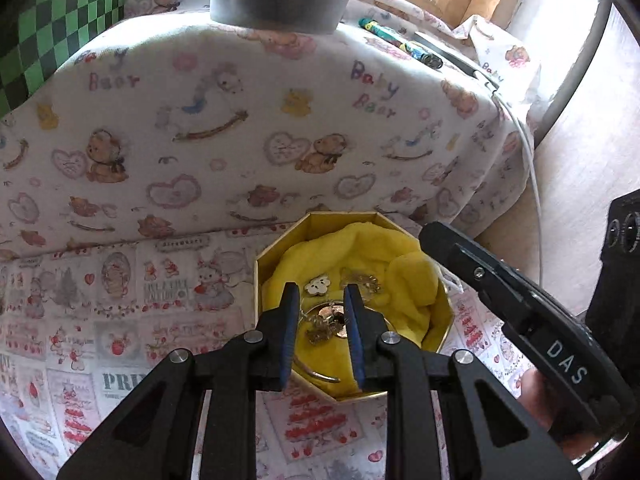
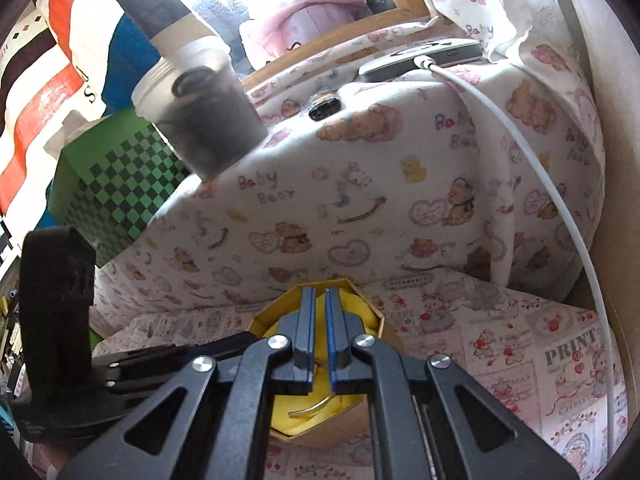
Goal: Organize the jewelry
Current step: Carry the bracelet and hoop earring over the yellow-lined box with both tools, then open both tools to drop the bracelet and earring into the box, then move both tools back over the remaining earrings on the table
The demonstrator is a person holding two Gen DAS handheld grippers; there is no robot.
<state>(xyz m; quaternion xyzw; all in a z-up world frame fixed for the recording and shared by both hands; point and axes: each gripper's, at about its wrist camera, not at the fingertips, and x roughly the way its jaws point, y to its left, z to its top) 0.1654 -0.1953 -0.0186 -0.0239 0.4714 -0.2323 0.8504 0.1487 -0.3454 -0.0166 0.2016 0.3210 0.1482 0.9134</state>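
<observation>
Jewelry [image 1: 325, 322] is lying in a gold octagonal box [image 1: 276, 254] that is sitting on the printed cloth [image 1: 120, 300] in front of a big bear-patterned cushion [image 1: 248, 128], and we are starting from that cushion as the largest thing in view. Atop it, a grey cup [image 2: 204, 120] is standing, blurred, with a white cable [image 2: 532, 168] trailing down its right side from a flat grey device [image 2: 424, 56]. Inside the box a yellow cloth lining [image 1: 352, 248] is bunching up around the pieces: a gold disc tangled with chain, a gold bangle [image 1: 320, 376] curving along the near edge, a second clump of gold chain [image 1: 362, 280] further back, and a small white flower-shaped piece [image 1: 317, 285] just beside it. We are holding the left gripper [image 1: 322, 292] over the box with its jaws spread, the tangle of disc and chain showing between them, though we cannot tell whether the tips are touching anything. We are holding the right gripper [image 2: 317, 294] above the same box, its jaws standing nearly together with a narrow gap between the blue pads [image 2: 330, 332] and nothing pinched in it.
</observation>
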